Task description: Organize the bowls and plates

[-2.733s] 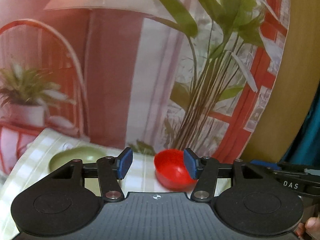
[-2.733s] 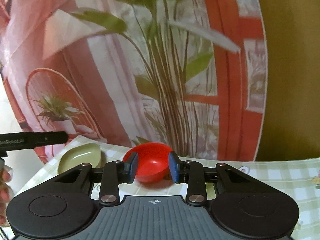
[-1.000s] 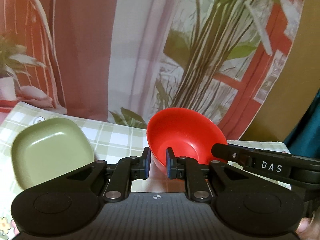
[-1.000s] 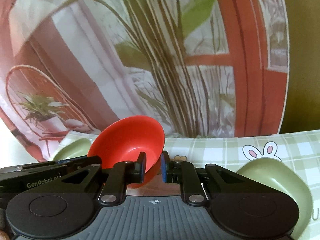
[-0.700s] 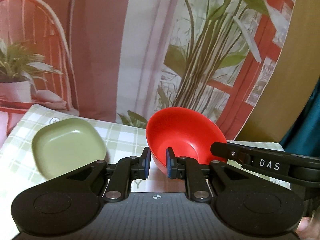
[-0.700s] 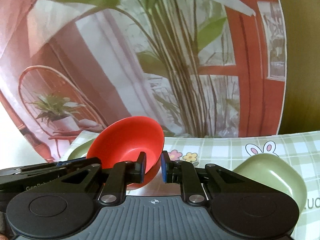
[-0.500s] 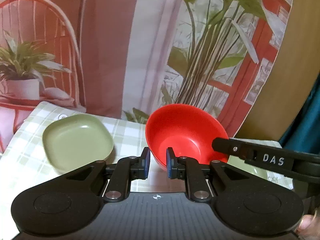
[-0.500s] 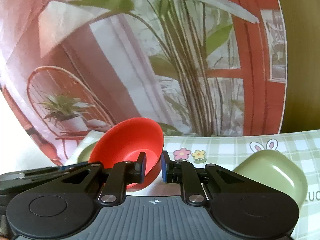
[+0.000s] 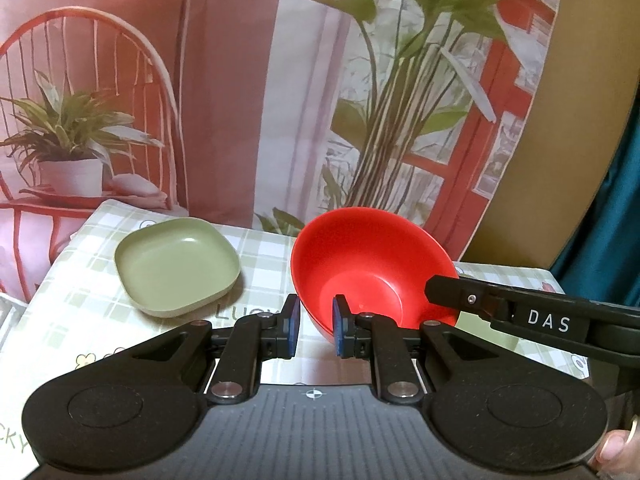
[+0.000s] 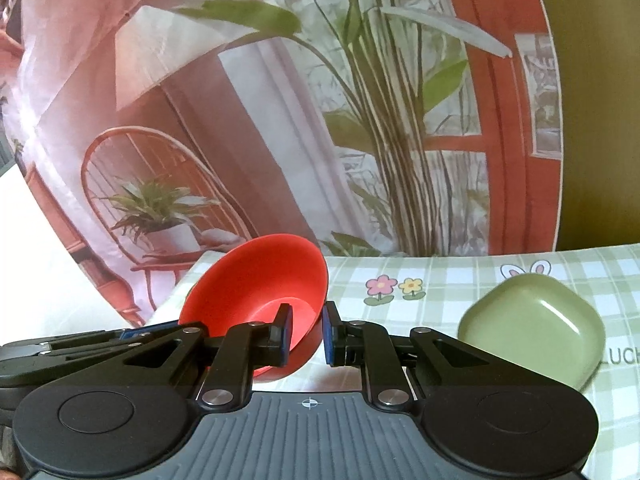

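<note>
Both tools have a grip on the same glossy red plastic bowl [image 9: 370, 276], one on each side of it. The left tool [image 9: 314, 330] has its blue-padded fingers pinched on the bowl's rim at roughly the bowl's 7 o'clock in the left wrist view, one pad outside the wall and one inside. The right tool [image 10: 305, 332] does the same on the opposite rim, pads clamped across the wall at about 5 o'clock of the bowl [image 10: 260, 292] in its own view. The bowl sits tilted between them, opening facing up and toward the cameras, apparently lifted off the tabletop [image 9: 80, 320], though it's hard to tell for sure. That tabletop is covered in a green and white checked cloth with little flower and bunny prints. A sage green square plate with rounded corners [image 9: 176, 266] lies flat on the cloth at the bowl's 9 o'clock in the left view, near but not touching. A second sage green square dish [image 10: 532, 320] sits at 3 o'clock in the right view, well apart from the bowl. Behind everything hangs a printed backdrop [image 9: 240, 80] showing plants, a chair and a red window frame.
</note>
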The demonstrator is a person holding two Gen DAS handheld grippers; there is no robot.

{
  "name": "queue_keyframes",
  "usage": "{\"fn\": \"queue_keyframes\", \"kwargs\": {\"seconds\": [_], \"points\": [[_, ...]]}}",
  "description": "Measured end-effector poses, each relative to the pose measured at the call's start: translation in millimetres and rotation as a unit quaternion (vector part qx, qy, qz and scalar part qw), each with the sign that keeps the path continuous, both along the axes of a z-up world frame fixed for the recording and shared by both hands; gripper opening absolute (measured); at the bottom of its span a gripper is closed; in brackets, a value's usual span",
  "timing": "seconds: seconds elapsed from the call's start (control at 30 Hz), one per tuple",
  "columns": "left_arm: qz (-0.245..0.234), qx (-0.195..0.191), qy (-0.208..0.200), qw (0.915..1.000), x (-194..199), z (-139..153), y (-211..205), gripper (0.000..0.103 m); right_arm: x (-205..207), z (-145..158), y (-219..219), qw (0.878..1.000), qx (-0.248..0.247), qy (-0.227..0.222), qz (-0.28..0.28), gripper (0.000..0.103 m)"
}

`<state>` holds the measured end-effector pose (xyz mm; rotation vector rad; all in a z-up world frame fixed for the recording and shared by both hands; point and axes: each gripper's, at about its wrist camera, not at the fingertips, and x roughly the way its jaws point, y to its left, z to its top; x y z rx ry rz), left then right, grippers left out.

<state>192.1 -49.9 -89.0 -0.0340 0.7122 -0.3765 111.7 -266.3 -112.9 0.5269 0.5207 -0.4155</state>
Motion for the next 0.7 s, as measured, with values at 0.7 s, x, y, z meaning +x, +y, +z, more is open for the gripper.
{"fn": "queue_keyframes", "kwargs": {"seconds": [0.7], "points": [[0.001, 0.0, 0.003, 1.0, -65.4, -8.5, 5.3, 0.018, -51.5, -10.1, 43.9, 1.0, 0.012, 0.008, 0.0, 0.015]]}}
